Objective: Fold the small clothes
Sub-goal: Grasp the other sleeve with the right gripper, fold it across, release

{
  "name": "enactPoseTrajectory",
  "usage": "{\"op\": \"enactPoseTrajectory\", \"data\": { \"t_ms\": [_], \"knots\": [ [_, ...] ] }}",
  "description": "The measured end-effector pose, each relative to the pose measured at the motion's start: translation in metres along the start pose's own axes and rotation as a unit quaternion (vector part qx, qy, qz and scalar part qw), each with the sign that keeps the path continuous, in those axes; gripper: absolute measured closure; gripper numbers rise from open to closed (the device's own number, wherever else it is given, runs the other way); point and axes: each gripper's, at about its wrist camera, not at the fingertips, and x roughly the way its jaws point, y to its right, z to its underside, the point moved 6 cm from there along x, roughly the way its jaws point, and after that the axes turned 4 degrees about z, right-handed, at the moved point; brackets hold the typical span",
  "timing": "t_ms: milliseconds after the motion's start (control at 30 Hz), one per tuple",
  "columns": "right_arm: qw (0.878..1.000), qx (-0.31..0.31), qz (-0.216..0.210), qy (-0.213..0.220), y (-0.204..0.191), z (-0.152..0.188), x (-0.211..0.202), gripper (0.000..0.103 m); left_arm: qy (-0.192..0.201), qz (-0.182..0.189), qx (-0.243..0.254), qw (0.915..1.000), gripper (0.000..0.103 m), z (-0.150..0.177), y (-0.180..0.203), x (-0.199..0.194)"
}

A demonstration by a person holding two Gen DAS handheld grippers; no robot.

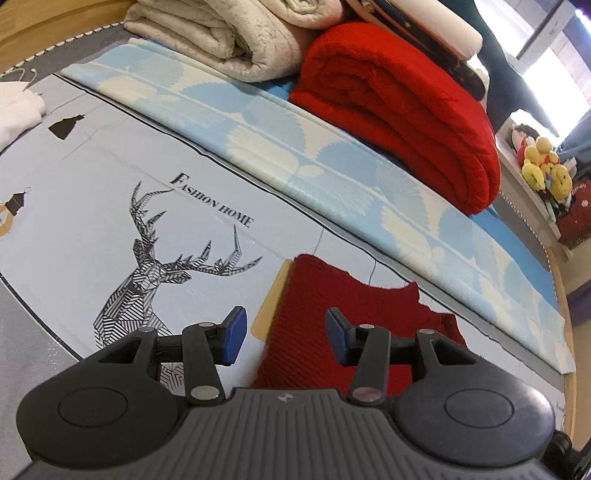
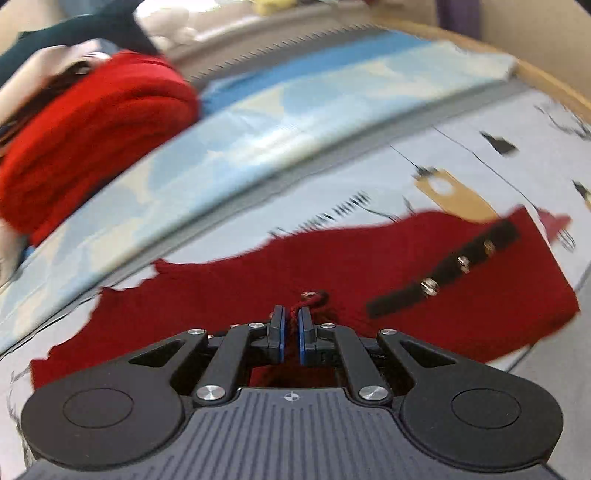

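Observation:
A small dark red knit garment lies flat on the printed bed sheet. My left gripper is open above its left edge, with nothing between the blue pads. In the right wrist view the same red garment spreads across the sheet, with a black placket with metal buttons on it. My right gripper is shut on a pinch of the red knit near a small metal ring. The right wrist view is motion-blurred.
A folded bright red blanket and a folded beige blanket sit on a light blue patterned pad behind the garment. White cloth lies at far left. Plush toys sit on a shelf at right. The wooden bed rim curves behind.

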Motion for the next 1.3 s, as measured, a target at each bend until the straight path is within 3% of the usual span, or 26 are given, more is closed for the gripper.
{"op": "enactPoseTrajectory", "data": {
  "t_ms": [167, 233, 300, 367, 433, 500, 567, 667, 733, 900, 1000, 1067, 1133, 1200, 1300],
  "knots": [
    [0.998, 0.004, 0.049, 0.039, -0.003, 0.001, -0.009, 0.095, -0.012, 0.003, 0.015, 0.9998, 0.050, 0.007, 0.010, 0.008],
    [0.998, 0.009, 0.038, 0.058, -0.006, 0.000, -0.017, 0.095, -0.023, 0.005, 0.032, 0.9992, 0.052, 0.015, 0.019, 0.015],
    [0.998, 0.004, -0.003, 0.066, -0.016, 0.000, -0.021, 0.095, -0.047, 0.017, 0.050, 0.9975, 0.053, 0.030, 0.029, 0.027],
    [0.998, -0.012, -0.043, 0.041, -0.029, 0.007, -0.015, 0.095, -0.077, 0.031, 0.064, 0.9945, 0.063, 0.047, 0.035, 0.041],
    [0.998, -0.002, -0.061, -0.004, -0.031, 0.018, 0.000, 0.095, -0.103, 0.009, 0.087, 0.9909, 0.066, 0.063, 0.031, 0.057],
    [0.997, 0.007, -0.048, -0.061, -0.025, 0.033, 0.023, 0.090, -0.133, -0.044, 0.126, 0.9822, 0.067, 0.081, 0.019, 0.074],
    [0.994, 0.029, -0.027, -0.106, -0.013, 0.047, 0.040, 0.087, -0.145, -0.060, 0.153, 0.9757, 0.067, 0.091, 0.015, 0.082],
    [0.990, 0.057, -0.016, -0.127, -0.002, 0.051, 0.048, 0.087, -0.122, -0.047, 0.142, 0.9812, 0.066, 0.081, 0.023, 0.069],
    [0.992, 0.050, -0.022, -0.112, -0.007, 0.048, 0.042, 0.085, -0.088, -0.030, 0.140, 0.9859, 0.065, 0.069, 0.031, 0.061],
    [0.995, 0.027, -0.042, -0.085, -0.021, 0.044, 0.027, 0.078, -0.120, -0.062, 0.142, 0.9806, 0.064, 0.081, 0.025, 0.078],
    [0.996, 0.025, -0.044, -0.076, -0.023, 0.040, 0.022, 0.075, -0.088, -0.042, 0.151, 0.9837, 0.063, 0.069, 0.040, 0.059],
    [0.997, 0.017, -0.045, -0.062, -0.024, 0.036, 0.015, 0.072, -0.065, -0.024, 0.153, 0.9858, 0.056, 0.060, 0.051, 0.043],
    [0.998, 0.008, -0.043, -0.041, -0.027, 0.028, 0.008, 0.069, -0.043, -0.019, 0.165, 0.9853, 0.037, 0.053, 0.064, 0.031],
    [0.998, -0.009, -0.051, -0.028, -0.029, 0.023, -0.003, 0.067, -0.024, -0.017, 0.185, 0.9823, 0.029, 0.050, 0.079, 0.020],
    [0.997, -0.045, -0.066, 0.006, -0.032, 0.016, -0.022, 0.066, -0.010, -0.016, 0.213, 0.9769, 0.028, 0.051, 0.095, 0.013]
  ]
}}
